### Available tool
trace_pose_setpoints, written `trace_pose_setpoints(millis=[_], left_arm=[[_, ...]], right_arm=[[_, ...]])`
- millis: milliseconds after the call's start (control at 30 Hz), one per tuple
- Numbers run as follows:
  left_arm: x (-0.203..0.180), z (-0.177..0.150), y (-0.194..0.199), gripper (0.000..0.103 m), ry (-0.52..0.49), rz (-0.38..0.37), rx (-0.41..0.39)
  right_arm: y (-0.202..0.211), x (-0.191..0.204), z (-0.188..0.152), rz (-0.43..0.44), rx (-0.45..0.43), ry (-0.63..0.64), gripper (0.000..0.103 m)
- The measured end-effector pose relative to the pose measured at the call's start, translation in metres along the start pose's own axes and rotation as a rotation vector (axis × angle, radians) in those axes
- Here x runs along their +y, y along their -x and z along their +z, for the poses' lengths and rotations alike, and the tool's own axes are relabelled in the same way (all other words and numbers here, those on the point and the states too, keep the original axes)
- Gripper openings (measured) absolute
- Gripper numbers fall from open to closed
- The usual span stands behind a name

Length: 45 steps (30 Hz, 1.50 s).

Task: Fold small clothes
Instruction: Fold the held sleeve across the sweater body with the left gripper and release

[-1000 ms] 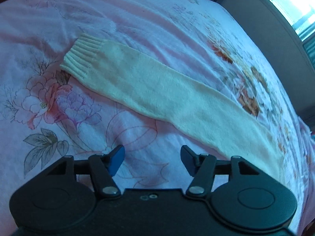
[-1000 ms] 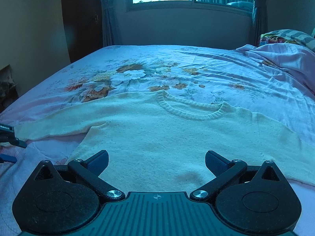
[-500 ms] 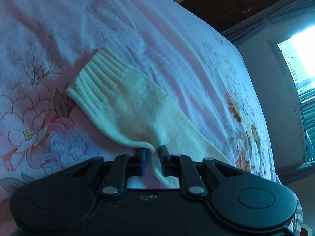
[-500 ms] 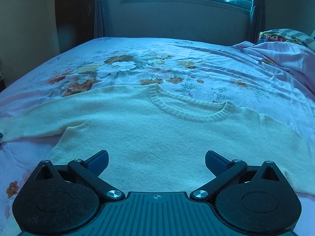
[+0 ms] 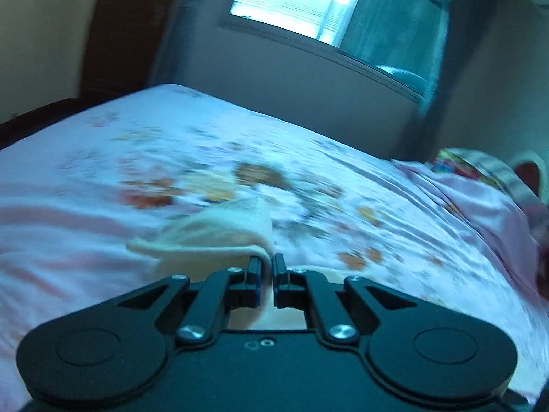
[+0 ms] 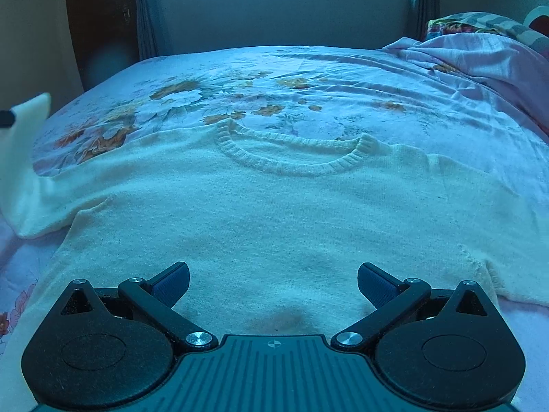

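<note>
One cream sweater (image 6: 274,213): left gripper (image 5: 267,267) fingers pinch its sleeve (image 5: 212,237) (blurred); right gripper (image 6: 273,281) fingers wide.

The left matte-black plastic two-finger gripper (image 5: 267,267) has two round, disc-shaped lobes at its base, each with a faint circular recess. Slim black link arms run from silver screw heads beside the lobes toward narrow fingers (image 5: 254,276) faced with blue pads. Two small holes sit on its body centre. The right matte-black plastic gripper (image 6: 273,283) has the same lobes and screws, a ribbed central plate with a small crosshair mark, and textured blue pads (image 6: 372,283).
</note>
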<state>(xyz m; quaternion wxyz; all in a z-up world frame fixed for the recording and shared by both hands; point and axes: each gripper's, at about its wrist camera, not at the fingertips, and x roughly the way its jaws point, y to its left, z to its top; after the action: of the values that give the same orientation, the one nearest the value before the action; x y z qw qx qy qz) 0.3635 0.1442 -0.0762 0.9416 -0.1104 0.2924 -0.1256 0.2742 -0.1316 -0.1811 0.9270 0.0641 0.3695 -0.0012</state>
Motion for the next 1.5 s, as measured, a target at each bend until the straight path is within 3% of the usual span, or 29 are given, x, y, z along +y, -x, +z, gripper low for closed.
trace_pose_setpoints(millis=[67, 167, 267, 333, 433, 533, 667, 700, 767, 867, 967, 1033, 1067, 1133, 1367, 1433, 1500], left_arm=[[-0.052, -0.016, -0.017, 0.004, -0.123, -0.122, 0.096], [-0.099, -0.062, -0.046, 0.002, -0.214, -0.222, 0.276], [-0.109, -0.103, -0.049, 0.002, -0.251, -0.225, 0.385], [-0.104, -0.105, -0.044, 0.009, -0.228, -0.203, 0.376], [-0.081, -0.085, -0.015, 0.021, -0.168, -0.162, 0.267], [-0.068, -0.063, -0.005, 0.020, -0.174, -0.070, 0.180], [-0.052, -0.061, -0.026, 0.020, -0.185, 0.052, 0.203], [-0.047, -0.065, -0.031, 0.020, -0.173, 0.075, 0.214], [-0.040, -0.072, -0.037, 0.020, -0.137, 0.080, 0.222], [-0.032, -0.081, -0.039, 0.020, -0.104, 0.078, 0.233], [-0.029, -0.087, -0.044, 0.020, -0.107, 0.087, 0.244], [-0.027, -0.090, -0.047, 0.020, -0.099, 0.091, 0.254], [-0.026, -0.090, -0.048, 0.020, -0.091, 0.092, 0.254], [-0.025, -0.091, -0.047, 0.020, -0.085, 0.092, 0.249], [-0.043, -0.095, -0.039, 0.020, -0.099, 0.042, 0.232], [-0.049, -0.102, -0.041, 0.020, -0.122, 0.042, 0.252], [-0.055, -0.110, -0.042, 0.020, -0.151, 0.060, 0.258]], right_arm=[[0.010, -0.010, -0.001, -0.011, -0.007, -0.011, 0.103], [0.021, -0.028, -0.005, -0.010, 0.001, -0.024, 0.103], [0.025, -0.043, -0.009, 0.036, 0.040, -0.043, 0.103], [0.029, -0.047, -0.009, 0.059, 0.039, -0.051, 0.103], [0.032, -0.045, -0.002, 0.123, 0.010, -0.091, 0.103], [0.030, -0.035, 0.012, 0.174, -0.012, -0.141, 0.103], [0.023, -0.010, 0.032, 0.191, -0.028, -0.132, 0.102], [0.019, -0.001, 0.037, 0.193, -0.032, -0.112, 0.100], [0.007, 0.014, 0.051, 0.174, -0.024, -0.077, 0.060], [-0.023, 0.032, 0.064, 0.083, 0.045, -0.037, 0.058], [-0.046, 0.038, 0.065, 0.079, 0.107, -0.032, 0.062], [-0.054, 0.039, 0.059, 0.055, 0.135, -0.004, 0.058], [-0.051, 0.035, 0.055, 0.051, 0.127, -0.007, 0.035], [-0.038, 0.022, 0.050, 0.056, 0.103, -0.033, 0.002], [0.042, -0.041, 0.006, 0.034, 0.007, -0.185, 0.001], [0.052, -0.054, -0.014, 0.000, 0.013, -0.212, 0.002], [0.053, -0.067, -0.028, 0.033, 0.056, -0.260, 0.002]])
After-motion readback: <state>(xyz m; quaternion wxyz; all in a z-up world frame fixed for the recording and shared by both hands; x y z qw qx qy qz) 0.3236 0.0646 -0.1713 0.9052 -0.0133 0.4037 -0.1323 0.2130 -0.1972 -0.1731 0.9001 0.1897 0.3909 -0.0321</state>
